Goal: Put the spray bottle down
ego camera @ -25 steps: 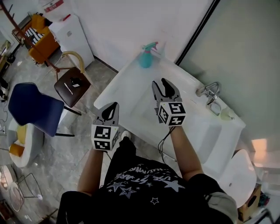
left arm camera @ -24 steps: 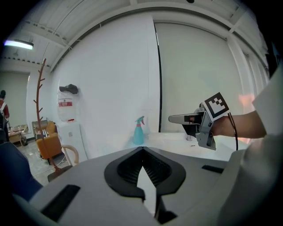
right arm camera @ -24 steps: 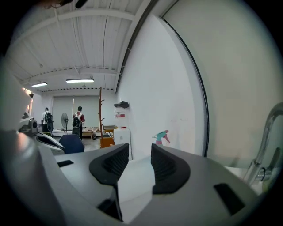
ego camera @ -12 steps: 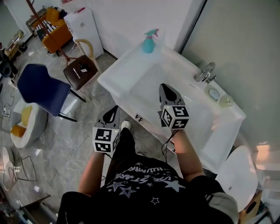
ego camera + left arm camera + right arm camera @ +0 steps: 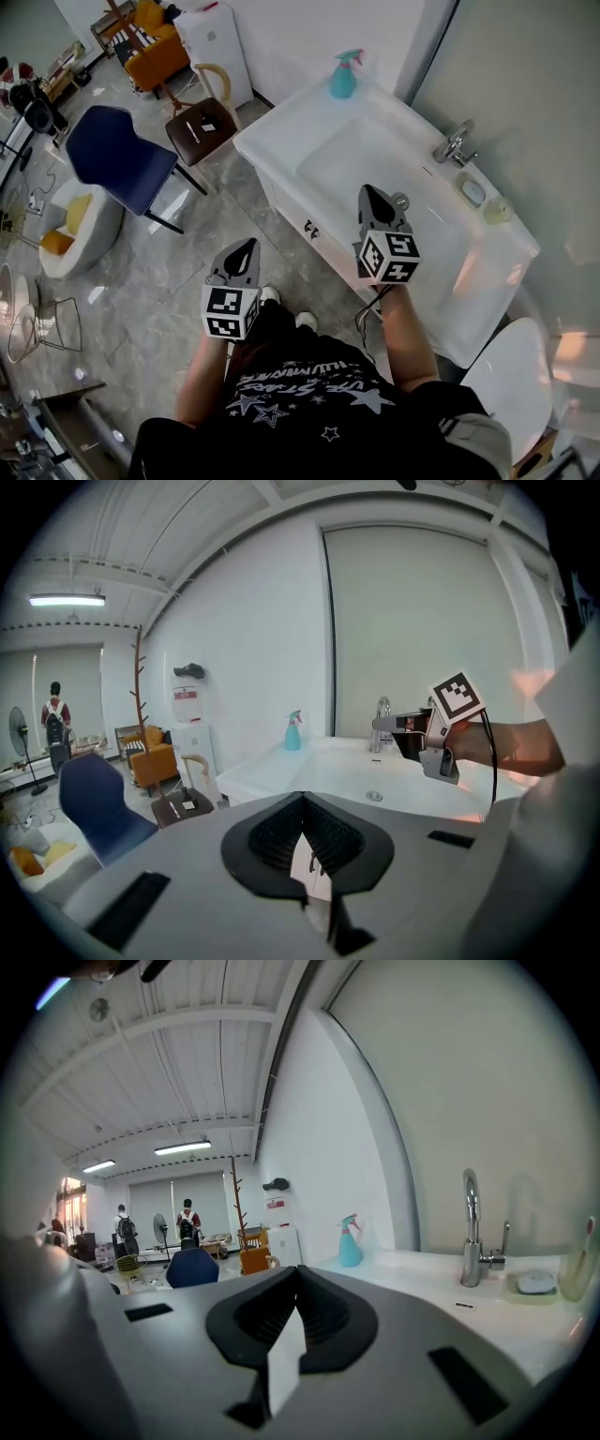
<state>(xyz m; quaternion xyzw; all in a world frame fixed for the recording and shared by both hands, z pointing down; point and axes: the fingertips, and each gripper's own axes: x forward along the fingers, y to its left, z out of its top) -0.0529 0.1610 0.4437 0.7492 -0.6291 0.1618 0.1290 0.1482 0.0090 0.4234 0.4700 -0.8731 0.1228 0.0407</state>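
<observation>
The teal spray bottle (image 5: 343,80) with a pink trigger stands upright on the far left corner of the white sink counter (image 5: 281,141), free of both grippers. It also shows in the left gripper view as the bottle (image 5: 293,733) and in the right gripper view as the bottle (image 5: 350,1244). My right gripper (image 5: 368,190) hovers over the counter's near edge, far from the bottle. Its jaws are closing to shut, with nothing between them. My left gripper (image 5: 246,245) is shut and empty over the floor, left of the counter.
A chrome faucet (image 5: 455,145), a soap dish (image 5: 472,192) and a small bottle (image 5: 497,211) sit at the counter's back right. A brown chair (image 5: 202,127) and a blue chair (image 5: 117,159) stand on the tiled floor to the left. People stand far off in the room (image 5: 187,1222).
Both grippers have drawn back from the sink toward the person, who has stepped away. The right jaws, open a second ago, have come together. The bottle has stayed in its place.
</observation>
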